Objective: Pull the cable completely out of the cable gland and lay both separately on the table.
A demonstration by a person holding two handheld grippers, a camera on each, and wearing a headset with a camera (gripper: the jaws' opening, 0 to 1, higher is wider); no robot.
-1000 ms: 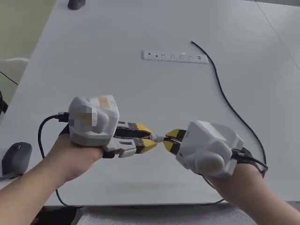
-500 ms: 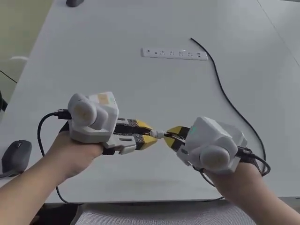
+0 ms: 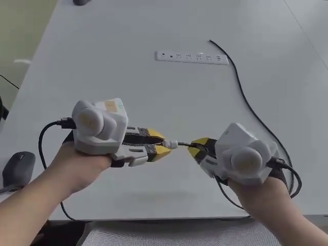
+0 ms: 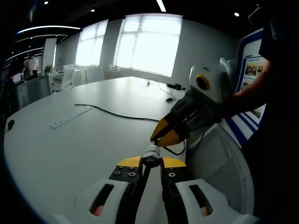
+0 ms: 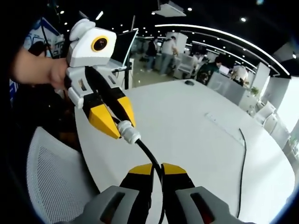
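We logged: left gripper (image 3: pixel 163 149) clamped cable gland (image 3: pixel 170 145); right gripper (image 3: pixel 198 148) pinched cable (image 5: pixel 149 156) beside gland, unfreed; neither laid down.

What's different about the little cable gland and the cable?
The cable gland is pale, short and knobbly; the cable is black and thin. The left tool pinches the cable gland, while the right tool pinches the cable. Both are held up above the white table, and the cable runs into the cable gland.
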